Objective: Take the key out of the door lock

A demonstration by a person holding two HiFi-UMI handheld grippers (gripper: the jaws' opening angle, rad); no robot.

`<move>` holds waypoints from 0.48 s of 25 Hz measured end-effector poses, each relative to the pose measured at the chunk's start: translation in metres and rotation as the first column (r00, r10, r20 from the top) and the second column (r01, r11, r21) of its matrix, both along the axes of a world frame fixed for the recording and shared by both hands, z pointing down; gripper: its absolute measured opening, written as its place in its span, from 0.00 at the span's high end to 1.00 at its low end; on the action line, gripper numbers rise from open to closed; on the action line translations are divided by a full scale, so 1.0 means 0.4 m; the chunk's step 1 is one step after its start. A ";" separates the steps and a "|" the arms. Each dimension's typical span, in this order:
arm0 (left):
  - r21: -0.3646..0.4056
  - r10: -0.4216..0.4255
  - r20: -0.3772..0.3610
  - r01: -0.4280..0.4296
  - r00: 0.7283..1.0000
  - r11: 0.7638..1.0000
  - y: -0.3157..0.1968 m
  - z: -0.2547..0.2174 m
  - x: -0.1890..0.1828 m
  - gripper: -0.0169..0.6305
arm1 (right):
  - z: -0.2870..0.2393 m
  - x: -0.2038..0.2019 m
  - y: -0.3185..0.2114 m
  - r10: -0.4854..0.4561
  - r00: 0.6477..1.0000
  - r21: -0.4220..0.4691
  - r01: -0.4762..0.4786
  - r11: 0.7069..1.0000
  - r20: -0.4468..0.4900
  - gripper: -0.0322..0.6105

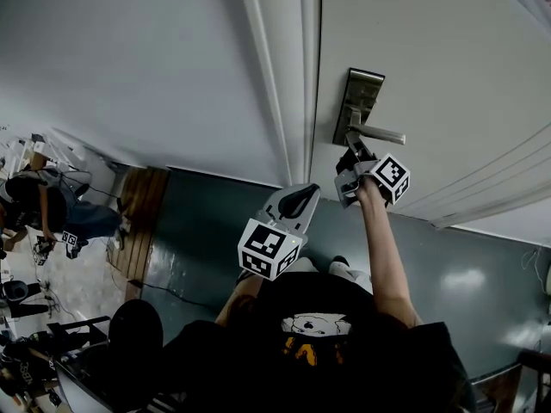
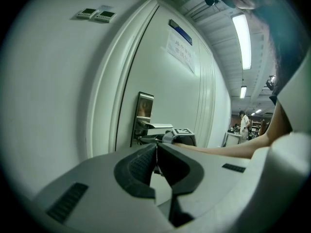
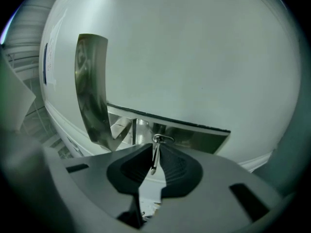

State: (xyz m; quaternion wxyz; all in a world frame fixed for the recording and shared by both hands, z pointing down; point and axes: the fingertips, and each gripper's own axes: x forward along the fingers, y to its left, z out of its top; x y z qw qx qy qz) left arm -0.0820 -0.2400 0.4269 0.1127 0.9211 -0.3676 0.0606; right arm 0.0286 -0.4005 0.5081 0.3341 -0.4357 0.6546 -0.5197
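Right gripper (image 3: 156, 147): fingers (image 3: 176, 165) clenched on the key (image 3: 154, 158). The pads lie flat on both faces, so the key shows edge-on as a thin metal strip. That fits the job: a flat pinch stops it twisting and lets the pull run straight along the blade.

The key's far end, with a small loop on it, sits right at the lock plate (image 3: 92, 91), just under the lever handle (image 3: 194, 139). Can't tell whether the blade is fully seated in the cylinder or partly out. I'd judge it's not yet clear.

In the head view that gripper sits below the handle with the arm stretched out, so the lever isn't in the line of pull.

Left gripper (image 2: 156, 148): fingers (image 2: 138, 164) closed on nothing, tips touching. It's parked near the body, left of the right arm and well apart from the lock. Looks idle and out of the way; this is a one-handed job.

Door (image 1: 448, 67) looks shut against its frame (image 1: 280, 76), so it shouldn't swing on the pull.
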 end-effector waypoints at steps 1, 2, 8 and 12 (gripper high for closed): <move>-0.001 0.001 -0.002 -0.001 1.000 1.000 0.000 0.001 0.002 0.95 | 0.001 0.000 -0.003 0.005 1.000 0.007 -0.005 1.000 0.017 0.89; -0.002 0.002 -0.004 -0.002 1.000 1.000 0.001 0.002 0.005 0.95 | 0.004 0.003 -0.004 0.011 0.999 0.013 -0.011 1.000 0.038 0.89; -0.004 0.000 -0.012 0.000 1.000 1.000 0.003 0.005 0.010 0.95 | 0.014 0.012 -0.002 0.043 0.987 0.020 -0.047 0.999 0.155 0.90; -0.003 -0.002 -0.014 0.002 1.000 1.000 0.012 0.002 0.004 0.95 | 0.012 0.012 0.004 0.057 0.984 -0.012 -0.056 0.998 0.167 0.91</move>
